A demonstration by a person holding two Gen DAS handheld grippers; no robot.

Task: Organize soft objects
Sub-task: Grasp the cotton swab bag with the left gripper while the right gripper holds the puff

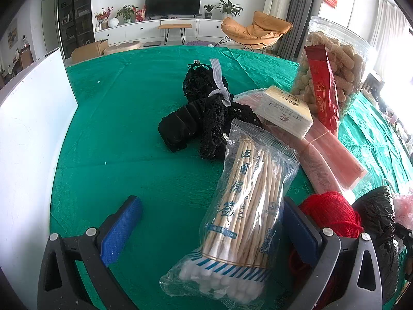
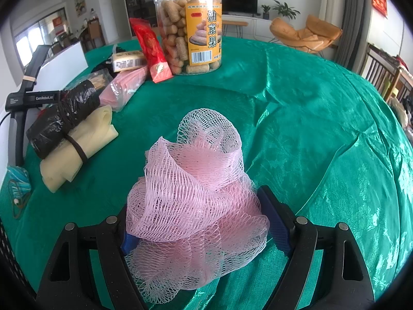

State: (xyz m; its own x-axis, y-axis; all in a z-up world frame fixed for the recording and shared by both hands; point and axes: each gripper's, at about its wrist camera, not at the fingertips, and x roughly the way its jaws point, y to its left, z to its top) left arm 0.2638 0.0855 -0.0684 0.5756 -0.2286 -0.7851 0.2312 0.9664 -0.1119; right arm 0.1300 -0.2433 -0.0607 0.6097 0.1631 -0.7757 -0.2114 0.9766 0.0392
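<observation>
On the green-draped worktop (image 2: 296, 108) my sorting looks barely begun: soft and hard goods lie mixed in one heap, and I see no separate group formed yet. My right tongs (image 2: 204, 222) stand around the pink mesh bath puff (image 2: 196, 188), the pads at either flank of it; they seem to press the netting, though I cannot tell how firmly, and the puff's lower folds rest on the cloth well apart from the pile. My left tongs (image 1: 210, 230) are spread wide and grip nothing; the bag of cotton swabs (image 1: 245, 206) lies between them, touching the right-hand pad. Just beside that pad sits the red yarn ball (image 1: 333, 211), with the black plastic roll (image 1: 379, 214) next to it. Farther off lies the black lace bundle (image 1: 206, 113), tied with a white band, and the pink packet (image 1: 327, 155) carries a tissue pack (image 1: 284, 111). The snack jar (image 2: 191, 28) and red sachet (image 2: 152, 49) stand behind. The cream cloth roll (image 2: 77, 149) lies to the left of the puff. I judge nearly everything soft is left to gather.
</observation>
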